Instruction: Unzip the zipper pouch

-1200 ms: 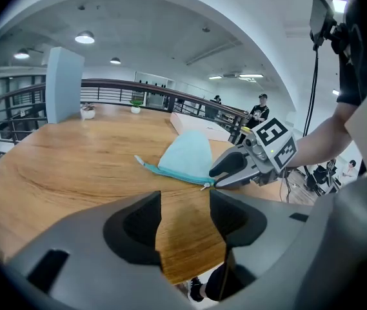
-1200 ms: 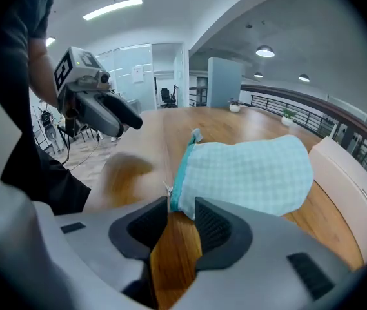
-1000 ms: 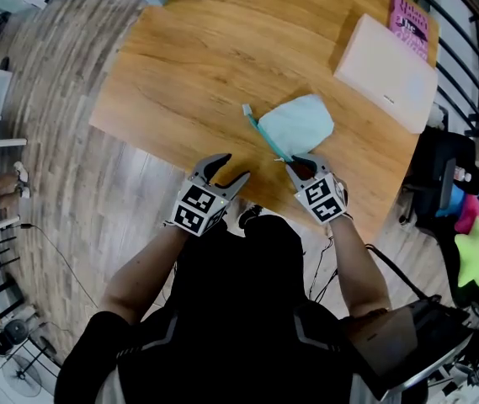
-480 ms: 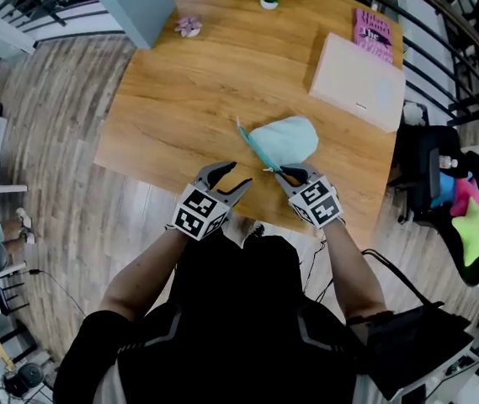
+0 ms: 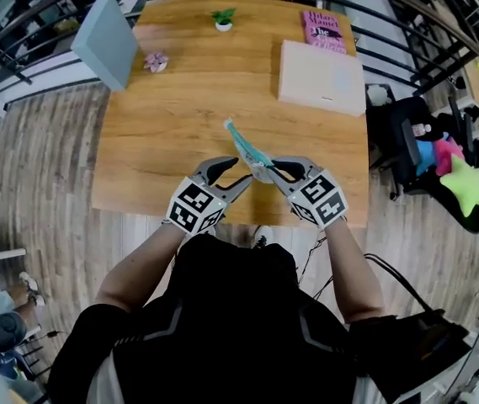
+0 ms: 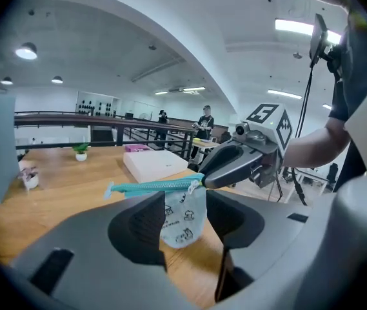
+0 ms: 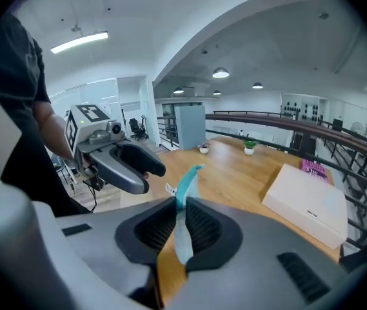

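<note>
1. **Far left:** A grey panel point(image 5: 104, 40) stands upright at the edge of the wooden table point(image 5: 180, 116), with a small pink ornament point(image 5: 156, 61) beside it. Both are well apart from the work.
2. **Left gripper** point(image 5: 236, 172): It is held above the table's near edge. Its jaws are spread, though they have just been closing in. The pouch's printed fabric hangs between them, and neither pad presses on it. The gripper appears positioned to take a hold of its own.
3. **Zipper pouch** point(image 6: 184, 215): It hangs clear of the table between the two grippers. Its teal zipper point(image 6: 151, 187) runs roughly level along the top and looks closed along its length. Raised like this, the body dangles free under the zipper line.
4. **Right gripper** point(image 5: 266, 172): Its jaws have just been closing and are now pinched on the pouch's end by the zipper, carrying its weight. This grip likely serves as the anchor, so the zipper can be drawn against it.
5. **Far right:** A white box point(image 5: 321, 77) and a pink book point(image 5: 324, 30) lie at the table's far corner, out of the way.
</note>
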`<state>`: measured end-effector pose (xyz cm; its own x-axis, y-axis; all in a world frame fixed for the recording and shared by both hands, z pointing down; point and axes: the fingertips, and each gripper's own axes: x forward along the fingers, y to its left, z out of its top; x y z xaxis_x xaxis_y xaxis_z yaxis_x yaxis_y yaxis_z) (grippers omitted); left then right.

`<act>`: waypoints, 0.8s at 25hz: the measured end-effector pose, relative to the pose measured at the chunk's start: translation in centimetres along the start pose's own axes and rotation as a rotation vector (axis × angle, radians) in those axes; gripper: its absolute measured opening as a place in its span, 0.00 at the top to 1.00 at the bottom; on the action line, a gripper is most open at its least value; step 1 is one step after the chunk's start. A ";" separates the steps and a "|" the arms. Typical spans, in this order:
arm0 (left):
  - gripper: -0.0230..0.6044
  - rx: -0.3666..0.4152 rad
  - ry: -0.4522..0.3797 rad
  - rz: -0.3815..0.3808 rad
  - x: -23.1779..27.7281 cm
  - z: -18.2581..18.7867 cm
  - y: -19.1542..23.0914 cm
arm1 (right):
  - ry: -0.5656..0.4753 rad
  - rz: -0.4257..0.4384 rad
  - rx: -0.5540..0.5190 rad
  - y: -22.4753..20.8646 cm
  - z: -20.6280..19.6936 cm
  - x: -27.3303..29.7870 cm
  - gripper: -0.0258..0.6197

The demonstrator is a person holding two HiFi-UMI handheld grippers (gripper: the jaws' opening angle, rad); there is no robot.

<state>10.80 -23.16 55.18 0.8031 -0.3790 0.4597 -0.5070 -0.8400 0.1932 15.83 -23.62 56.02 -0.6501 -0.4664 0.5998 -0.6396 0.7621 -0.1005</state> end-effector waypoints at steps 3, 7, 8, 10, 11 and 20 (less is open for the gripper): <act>0.64 0.080 -0.022 -0.084 -0.3 1.7 -1.1 | -0.028 -0.032 0.012 1.1 1.4 -1.4 0.88; 0.67 0.163 -0.043 -0.187 -0.9 2.8 -3.0 | -0.047 -0.079 0.023 2.6 2.7 -2.7 0.88; 0.69 0.177 -0.052 -0.201 -1.1 3.1 -3.2 | -0.046 -0.093 0.023 2.9 2.9 -3.0 0.88; 0.75 0.183 -0.070 -0.222 -1.4 3.5 -3.3 | -0.045 -0.120 0.028 3.4 3.3 -3.4 0.88; 0.79 0.179 -0.078 -0.235 -1.6 3.7 -3.3 | -0.047 -0.131 0.034 3.6 3.5 -3.6 0.88; 0.91 0.182 -0.100 -0.332 -3.2 4.8 -4.0 | -0.064 -0.204 0.075 4.4 4.7 -4.4 0.88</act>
<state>11.81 -20.43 48.79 0.9453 -0.1033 0.3093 -0.1578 -0.9750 0.1567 13.89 -20.34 49.21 -0.5274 -0.6372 0.5620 -0.7876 0.6148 -0.0420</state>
